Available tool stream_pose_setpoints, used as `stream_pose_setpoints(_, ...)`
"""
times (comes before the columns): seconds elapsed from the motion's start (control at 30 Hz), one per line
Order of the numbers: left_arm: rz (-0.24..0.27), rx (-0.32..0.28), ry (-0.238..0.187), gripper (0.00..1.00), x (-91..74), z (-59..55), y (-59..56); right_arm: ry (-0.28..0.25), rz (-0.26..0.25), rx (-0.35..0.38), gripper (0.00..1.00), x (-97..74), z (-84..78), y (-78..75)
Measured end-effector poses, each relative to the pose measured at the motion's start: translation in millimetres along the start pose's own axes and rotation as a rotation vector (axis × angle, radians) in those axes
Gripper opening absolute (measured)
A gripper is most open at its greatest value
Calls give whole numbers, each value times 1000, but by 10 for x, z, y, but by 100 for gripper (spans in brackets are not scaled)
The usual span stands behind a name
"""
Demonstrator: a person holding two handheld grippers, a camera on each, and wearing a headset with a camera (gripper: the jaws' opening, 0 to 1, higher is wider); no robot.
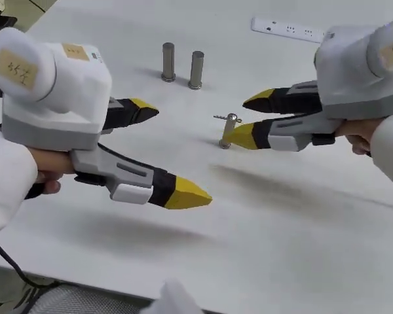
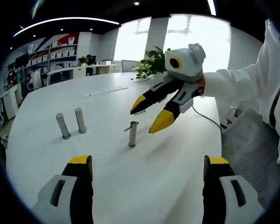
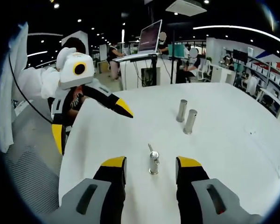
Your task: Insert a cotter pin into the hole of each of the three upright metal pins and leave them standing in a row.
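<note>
Three upright metal pins stand on the white table. The nearest pin carries a cotter pin through its top hole. Two bare pins stand side by side farther back, also in the left gripper view and the right gripper view. My right gripper is open, its yellow tips flanking the pinned post without touching. My left gripper hangs open and empty to the left.
A white power strip lies at the table's far edge. A black cable trails off the near left corner. The right gripper view shows desks, a monitor and seated people beyond the table.
</note>
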State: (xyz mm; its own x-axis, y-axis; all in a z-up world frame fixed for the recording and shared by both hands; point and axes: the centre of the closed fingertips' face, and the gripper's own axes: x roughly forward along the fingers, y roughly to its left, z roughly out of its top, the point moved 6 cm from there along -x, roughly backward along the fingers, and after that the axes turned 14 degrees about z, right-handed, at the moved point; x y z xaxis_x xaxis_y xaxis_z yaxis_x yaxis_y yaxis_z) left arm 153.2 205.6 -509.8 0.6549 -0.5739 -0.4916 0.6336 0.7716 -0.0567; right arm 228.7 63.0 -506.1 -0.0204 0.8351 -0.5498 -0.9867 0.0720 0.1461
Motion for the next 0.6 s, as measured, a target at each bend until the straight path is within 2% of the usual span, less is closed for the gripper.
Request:
stream_pose_setpoints(0.1,8,-16,-18,99,-31,38,18,-25,-15,21,44,-138,-32,68)
stream_pose_setpoints(0.2,15,-32,-33,99,-63,68,29,-48,-29,39,45,-268,-69,142)
stream_pose_setpoints(0.33,27,-49,-40,99,-98,82,30,-66,-63,61,59,-431,-133,215)
stream_pose_setpoints(0.47,26,-62,-36,99,-126,63,-5,-79,-73,87,66,-548,-219,342)
stream_pose_setpoints(0.6,22,-69,-34,99,-154,51,-39,-81,-95,113,78,-659,-308,438)
